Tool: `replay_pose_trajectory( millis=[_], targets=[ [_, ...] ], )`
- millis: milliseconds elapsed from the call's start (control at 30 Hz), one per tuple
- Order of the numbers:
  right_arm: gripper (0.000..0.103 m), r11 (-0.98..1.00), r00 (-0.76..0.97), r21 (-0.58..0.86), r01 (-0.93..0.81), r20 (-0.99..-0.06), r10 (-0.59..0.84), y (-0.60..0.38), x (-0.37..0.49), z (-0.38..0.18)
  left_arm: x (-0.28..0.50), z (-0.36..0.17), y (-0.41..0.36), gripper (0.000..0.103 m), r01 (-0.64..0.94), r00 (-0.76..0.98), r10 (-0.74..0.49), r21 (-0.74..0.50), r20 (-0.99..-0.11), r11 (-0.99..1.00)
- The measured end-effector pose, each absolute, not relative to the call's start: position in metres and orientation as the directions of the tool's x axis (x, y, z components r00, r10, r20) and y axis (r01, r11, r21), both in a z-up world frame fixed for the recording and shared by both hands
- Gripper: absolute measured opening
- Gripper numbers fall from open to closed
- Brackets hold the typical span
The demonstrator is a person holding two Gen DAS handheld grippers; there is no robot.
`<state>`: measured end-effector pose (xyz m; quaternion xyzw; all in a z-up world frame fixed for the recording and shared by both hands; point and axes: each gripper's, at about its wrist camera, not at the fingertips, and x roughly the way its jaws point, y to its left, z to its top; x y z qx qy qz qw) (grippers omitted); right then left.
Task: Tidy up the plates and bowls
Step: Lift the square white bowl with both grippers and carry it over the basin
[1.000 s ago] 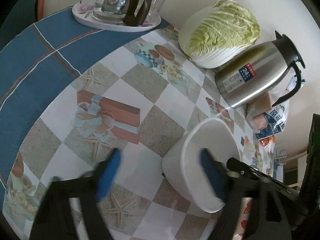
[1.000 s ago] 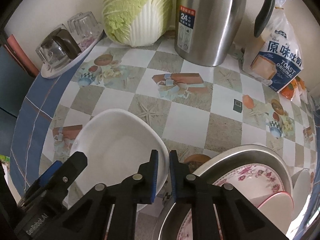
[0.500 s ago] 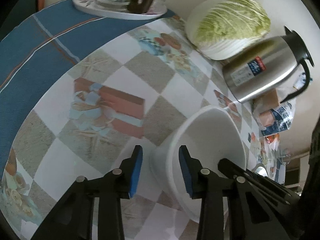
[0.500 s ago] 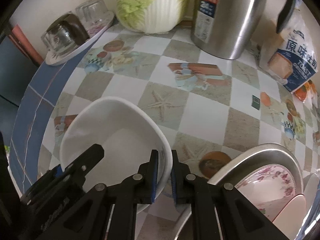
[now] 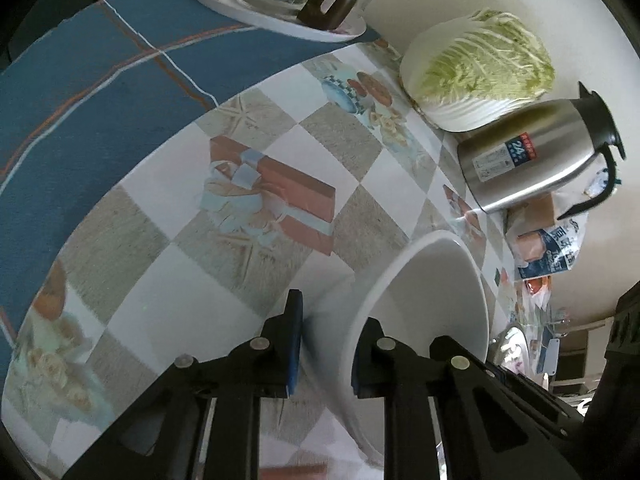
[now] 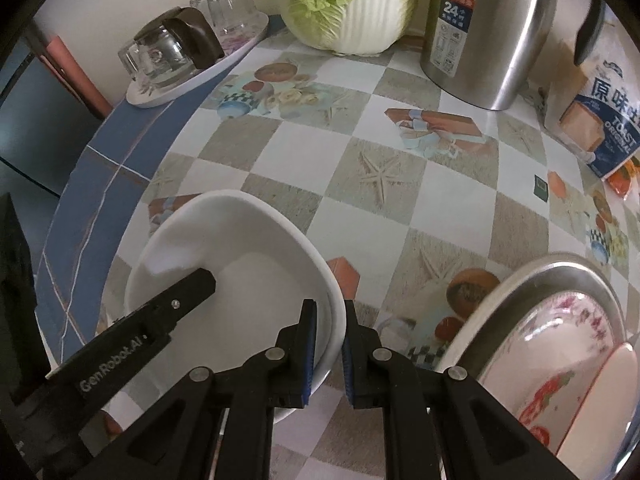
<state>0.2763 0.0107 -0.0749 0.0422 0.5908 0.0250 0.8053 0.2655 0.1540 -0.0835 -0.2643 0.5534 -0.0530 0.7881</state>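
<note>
Bowl [image 6: 240, 264], white, on the patterned tablecloth [image 6: 400, 216], pinched at opposite rims. Right gripper [image 6: 326, 344] clamps the near rim, one finger inside, one outside. Left gripper [image 5: 326, 344] straddles the far wall likewise, closed on it. Just right: metal basin [image 6: 532, 272] holding flowered plates [image 6: 560, 340]. Farther back: steel thermos [image 6: 484, 32], cabbage [image 6: 352, 0], bread bag [image 6: 600, 128], tray of glasses [image 6: 192, 48].

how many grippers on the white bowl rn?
2. Right gripper pinches the white bowl at its near rim; left gripper straddles the wall on the bowl's opposite side.
</note>
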Motion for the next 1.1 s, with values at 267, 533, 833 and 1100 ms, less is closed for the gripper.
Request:
replay_pose_trajectory(
  millis=[267,533,833,1100],
  targets=[
    [0.013,0.993,0.395,0.113,0.020,-0.914,0.096,0.004,0.244,-0.028,0.234,-0.025,0.142,0.019,-0.103,0.468,-0.370,-0.465,-0.803,0.880],
    [0.013,0.992,0.496,0.127,0.022,-0.863,0.100,-0.014,0.201,0.022,0.198,0.023,0.122,0.019,0.003,0.540,-0.369,-0.437,-0.757,0.900],
    [0.013,0.974,0.593,0.212,0.077,-0.795,0.126,-0.048,0.146,0.040,0.169,0.046,0.086,0.019,0.102,0.558,-0.358,-0.366,-0.749,0.925],
    [0.013,0.943,0.664,0.309,0.126,-0.732,0.151,-0.089,0.127,0.042,0.167,0.054,0.046,0.019,0.169,0.555,-0.357,-0.319,-0.751,0.933]
  ],
)
